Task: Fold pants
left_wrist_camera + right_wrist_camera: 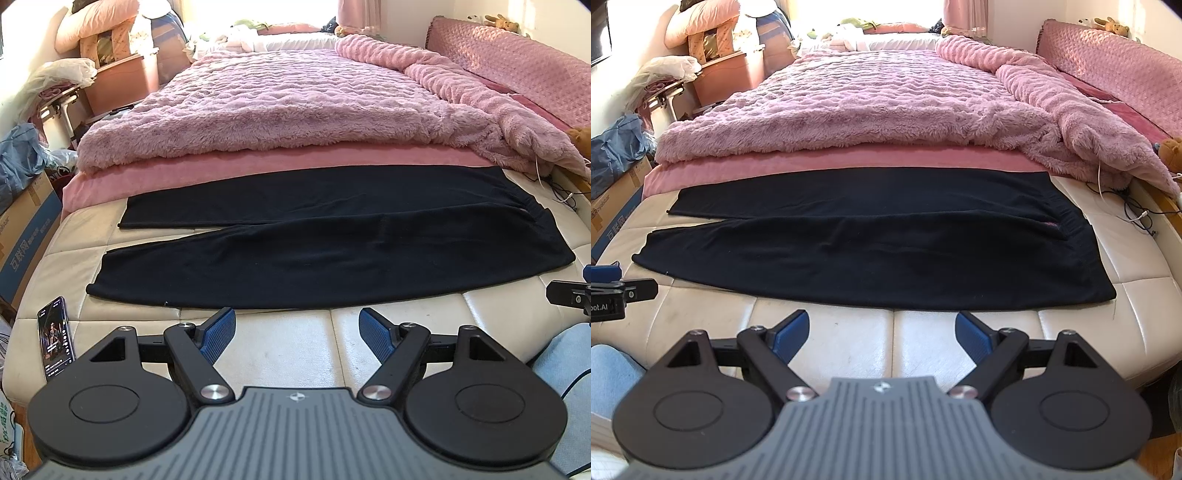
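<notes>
Left wrist view showed the pants [236,254] lying flat mid-frame, long axis left to right — just beyond the left gripper [297,334] and right gripper [881,334], both spread empty.

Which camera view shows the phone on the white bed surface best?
The left wrist view shows it best: the phone lies with its screen lit near the bed's left edge, beside the left gripper. The right wrist view does not show the phone.
</notes>
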Demonstrator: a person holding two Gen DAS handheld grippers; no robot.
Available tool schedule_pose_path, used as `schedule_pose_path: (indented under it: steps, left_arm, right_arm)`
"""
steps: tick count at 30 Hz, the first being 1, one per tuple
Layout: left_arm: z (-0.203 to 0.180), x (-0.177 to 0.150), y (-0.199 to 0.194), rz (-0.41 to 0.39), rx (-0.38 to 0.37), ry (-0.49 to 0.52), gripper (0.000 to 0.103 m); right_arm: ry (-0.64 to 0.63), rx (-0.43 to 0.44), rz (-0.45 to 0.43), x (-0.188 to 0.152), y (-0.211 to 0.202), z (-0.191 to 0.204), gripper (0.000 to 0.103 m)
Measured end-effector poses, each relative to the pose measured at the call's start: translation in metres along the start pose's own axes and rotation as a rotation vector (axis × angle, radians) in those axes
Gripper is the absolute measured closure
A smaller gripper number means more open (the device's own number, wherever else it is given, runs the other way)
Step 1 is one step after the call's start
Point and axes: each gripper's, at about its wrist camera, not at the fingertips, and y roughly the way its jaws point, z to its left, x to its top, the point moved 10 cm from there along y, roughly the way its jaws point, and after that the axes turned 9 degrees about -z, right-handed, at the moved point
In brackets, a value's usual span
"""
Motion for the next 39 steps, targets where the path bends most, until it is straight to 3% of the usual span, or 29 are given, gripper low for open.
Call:
schedule_pose_path:
  steps: [39]
  left_arm:
    - [-0.0059, 0.0003, -0.0013, 0.001, -0.007, -0.002, 0.014]
  right_arm:
    - [-0.007, 0.008, 0.005, 0.0024, -0.0017, 0.0011, 0.021]
